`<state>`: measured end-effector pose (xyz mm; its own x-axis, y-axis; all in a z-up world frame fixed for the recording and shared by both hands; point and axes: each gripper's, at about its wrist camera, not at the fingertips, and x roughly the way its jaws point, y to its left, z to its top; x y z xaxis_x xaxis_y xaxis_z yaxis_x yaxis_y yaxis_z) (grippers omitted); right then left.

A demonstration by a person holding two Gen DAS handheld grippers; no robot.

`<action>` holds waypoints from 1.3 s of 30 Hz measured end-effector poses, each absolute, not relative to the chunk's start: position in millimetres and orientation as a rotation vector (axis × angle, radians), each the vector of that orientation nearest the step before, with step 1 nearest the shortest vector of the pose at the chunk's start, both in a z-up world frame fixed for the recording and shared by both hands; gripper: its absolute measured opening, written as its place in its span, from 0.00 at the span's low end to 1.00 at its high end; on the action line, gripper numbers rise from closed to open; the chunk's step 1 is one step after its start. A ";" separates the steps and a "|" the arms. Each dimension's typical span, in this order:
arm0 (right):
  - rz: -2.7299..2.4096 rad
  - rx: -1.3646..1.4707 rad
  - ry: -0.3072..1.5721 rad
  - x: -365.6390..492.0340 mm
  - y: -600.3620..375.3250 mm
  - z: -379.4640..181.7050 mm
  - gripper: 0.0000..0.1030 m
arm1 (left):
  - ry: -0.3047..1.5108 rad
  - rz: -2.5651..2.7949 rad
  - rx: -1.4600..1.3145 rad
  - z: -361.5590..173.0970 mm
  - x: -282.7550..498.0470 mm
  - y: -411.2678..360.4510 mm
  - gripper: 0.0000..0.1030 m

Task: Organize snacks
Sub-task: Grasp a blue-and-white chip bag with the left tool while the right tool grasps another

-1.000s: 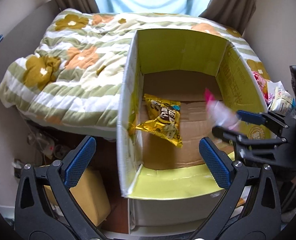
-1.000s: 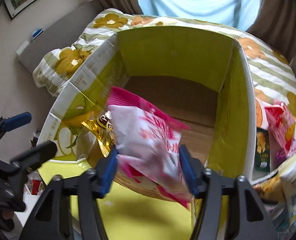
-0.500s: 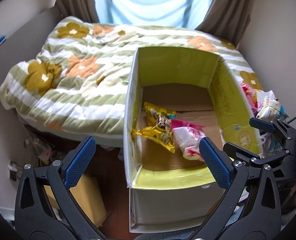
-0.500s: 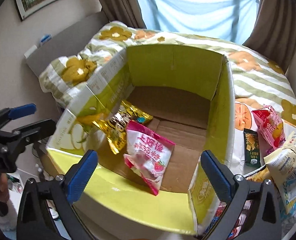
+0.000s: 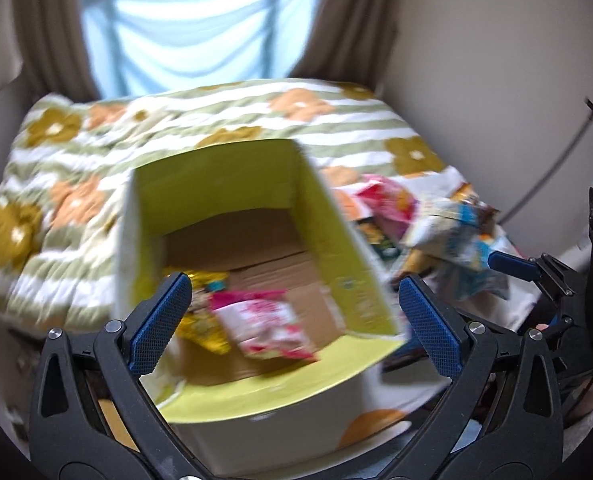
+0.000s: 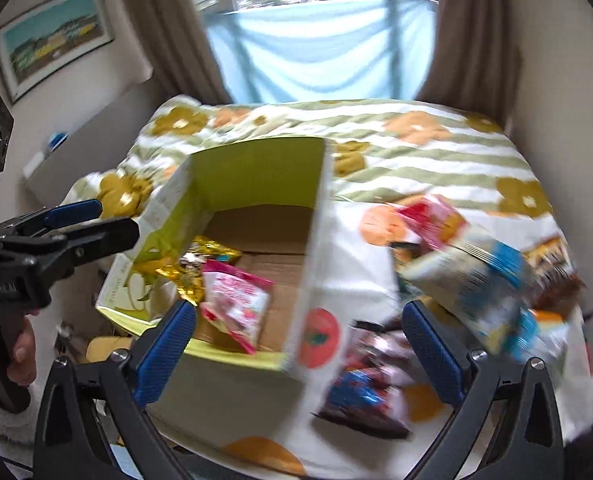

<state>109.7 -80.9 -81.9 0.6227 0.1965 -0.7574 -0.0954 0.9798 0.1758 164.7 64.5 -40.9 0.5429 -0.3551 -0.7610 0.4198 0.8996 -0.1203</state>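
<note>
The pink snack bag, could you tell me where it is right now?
In both wrist views the pink snack bag lies on the floor of the cardboard box, right of the gold snack bag.

Cardboard box (image 5: 352,264) — glossy foil packet (image 6: 184,268) (crinkled)

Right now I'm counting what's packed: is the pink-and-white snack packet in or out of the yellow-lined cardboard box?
In: the pink-and-white snack packet lies on the floor of the yellow-lined cardboard box.

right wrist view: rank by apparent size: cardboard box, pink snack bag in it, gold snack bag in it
1. cardboard box, by far the largest.
2-3. pink snack bag and gold snack bag: alike; pink overlaps gold and blur smears both, so unranked.
</note>
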 end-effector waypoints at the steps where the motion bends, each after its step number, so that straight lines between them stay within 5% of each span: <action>1: 0.144 0.132 0.880 104.3 -94.5 -81.1 1.00 | 0.885 -0.488 0.098 -39.3 164.2 47.9 1.00; 16: -0.008 0.264 0.939 49.6 -291.9 -92.7 1.00 | 0.997 -0.688 0.283 -74.3 165.4 -198.2 1.00; 39: 0.244 0.504 1.056 84.5 -338.1 -184.1 1.00 | 1.245 -0.588 0.418 -164.4 234.2 -243.6 1.00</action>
<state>84.5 -338.1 -184.1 0.4793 0.4257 -0.7675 0.0466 0.8609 0.5066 234.2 -243.6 -164.4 0.2044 -0.1870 -0.9609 0.6234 0.7817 -0.0195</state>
